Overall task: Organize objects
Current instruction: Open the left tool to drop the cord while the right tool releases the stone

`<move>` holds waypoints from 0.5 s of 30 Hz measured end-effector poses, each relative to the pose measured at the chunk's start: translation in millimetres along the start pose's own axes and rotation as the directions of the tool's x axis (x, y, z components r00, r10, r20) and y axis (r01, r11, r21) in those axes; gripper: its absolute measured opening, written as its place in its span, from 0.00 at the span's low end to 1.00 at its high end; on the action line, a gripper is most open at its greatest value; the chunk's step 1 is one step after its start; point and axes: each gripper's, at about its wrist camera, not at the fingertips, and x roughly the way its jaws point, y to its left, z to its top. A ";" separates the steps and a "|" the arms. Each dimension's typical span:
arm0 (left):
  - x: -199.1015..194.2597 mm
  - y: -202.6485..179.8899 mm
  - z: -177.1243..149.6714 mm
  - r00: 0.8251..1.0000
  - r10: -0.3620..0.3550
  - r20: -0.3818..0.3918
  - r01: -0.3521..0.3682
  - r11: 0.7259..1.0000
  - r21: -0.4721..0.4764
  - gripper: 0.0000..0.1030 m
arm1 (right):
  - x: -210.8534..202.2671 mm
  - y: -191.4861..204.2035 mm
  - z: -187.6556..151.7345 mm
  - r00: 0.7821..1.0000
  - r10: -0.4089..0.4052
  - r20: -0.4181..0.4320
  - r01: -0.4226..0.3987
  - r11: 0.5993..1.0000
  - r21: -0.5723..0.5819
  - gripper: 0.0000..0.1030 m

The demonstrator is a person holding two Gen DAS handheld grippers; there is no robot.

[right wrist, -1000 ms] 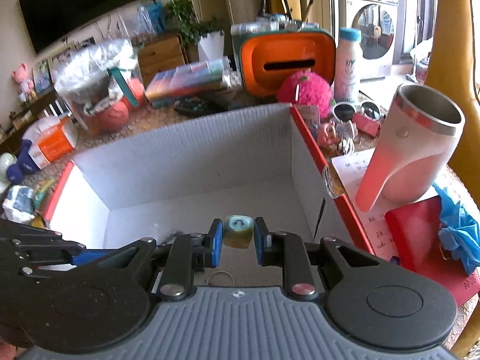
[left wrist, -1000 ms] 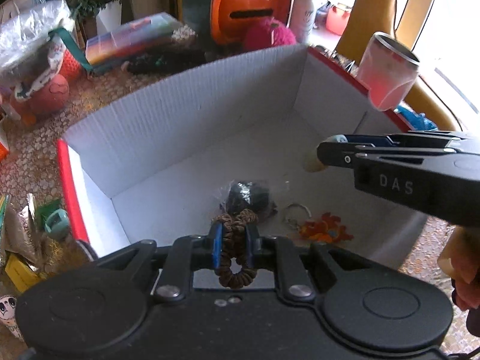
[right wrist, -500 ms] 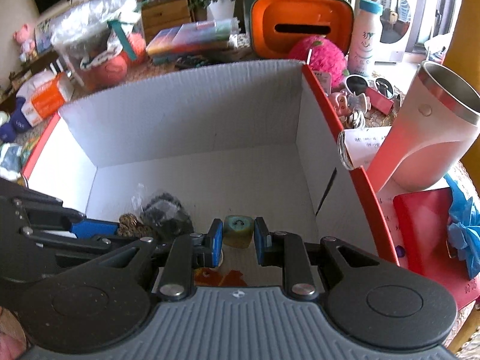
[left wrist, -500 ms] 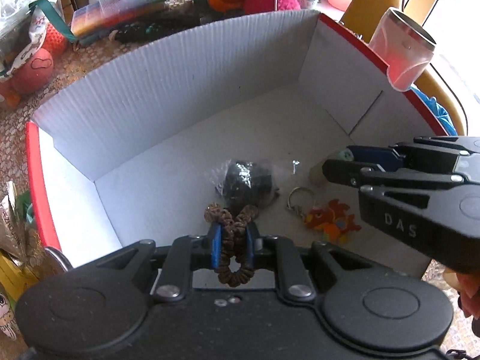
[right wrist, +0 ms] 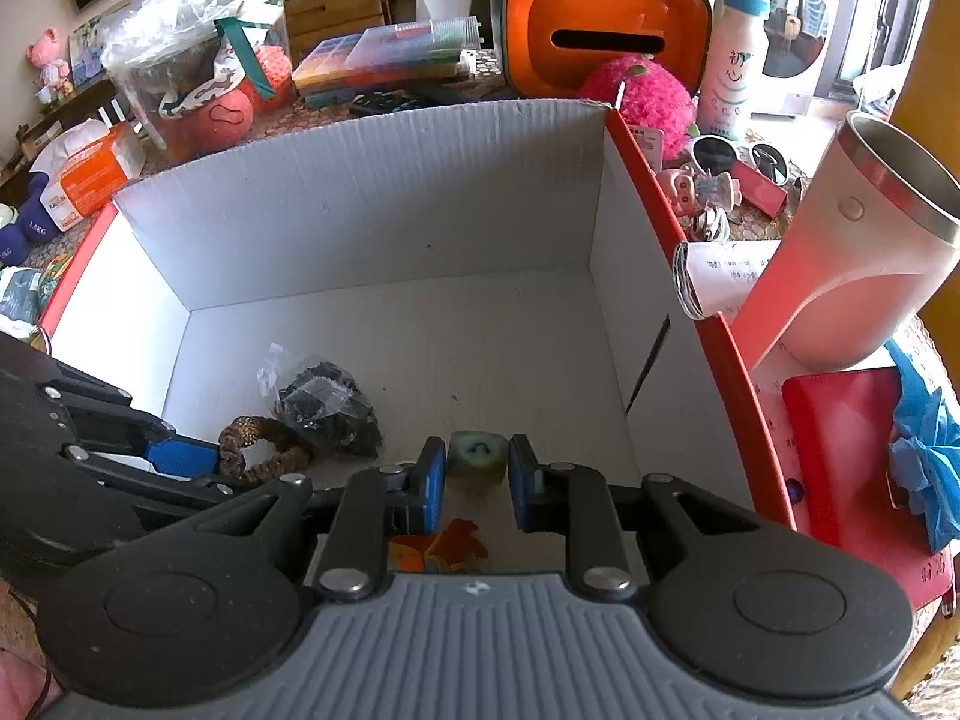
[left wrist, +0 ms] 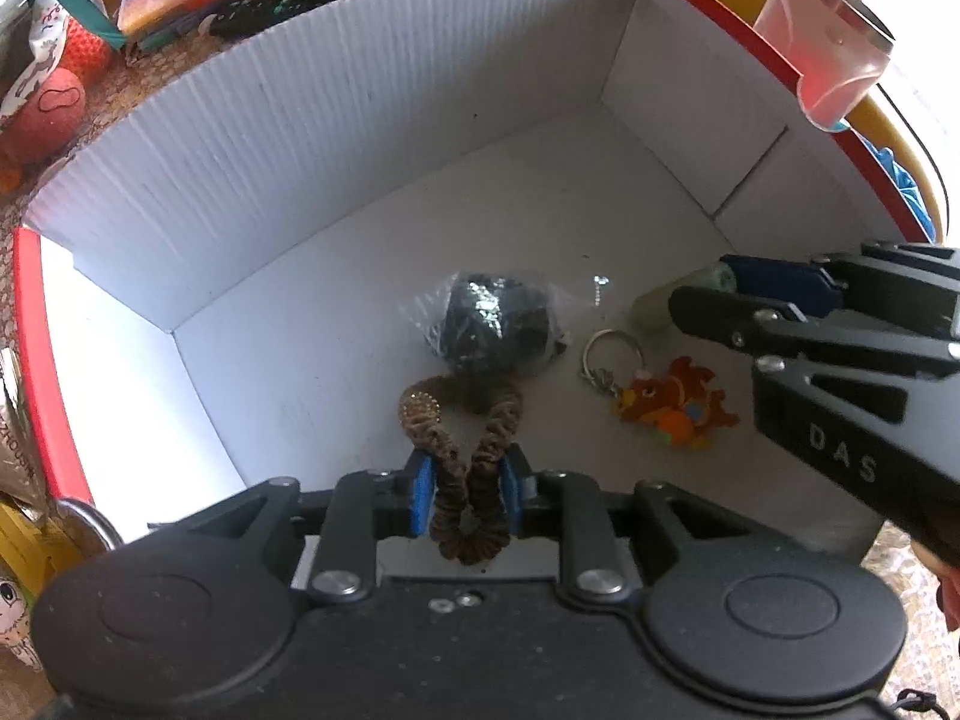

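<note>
We ease our left gripper (left wrist: 462, 495) apart over the box (left wrist: 300, 138) floor, its jaws just opening round the scrunchie (left wrist: 462, 450) (pads barely touching it), keeping our right gripper (right wrist: 477, 477) clamped on the green cube (right wrist: 477, 461).

Black claw (left wrist: 462, 495) w/ blue pads, silver screws, "DAS" mark.

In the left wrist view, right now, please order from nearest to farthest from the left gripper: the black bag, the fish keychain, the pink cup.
1. Black bag: on the box floor, just beyond the left gripper, past the hair tie in its jaws.
2. Fish keychain: on the floor, further right.
3. Pink cup: outside the box, far upper right.
</note>
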 end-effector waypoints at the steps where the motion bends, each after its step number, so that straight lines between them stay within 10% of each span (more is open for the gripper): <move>1: 0.5 0.1 0.6 1.000 -0.005 -0.004 0.005 1.000 0.002 0.24 | -0.2 0.5 -0.3 1.000 -0.002 -0.001 0.002 1.000 -0.001 0.21; 15: -26.7 3.1 -12.0 0.994 -0.044 0.102 0.045 0.999 -0.009 0.45 | -28.7 -0.9 -3.3 0.999 0.010 0.050 -0.011 1.000 0.017 0.21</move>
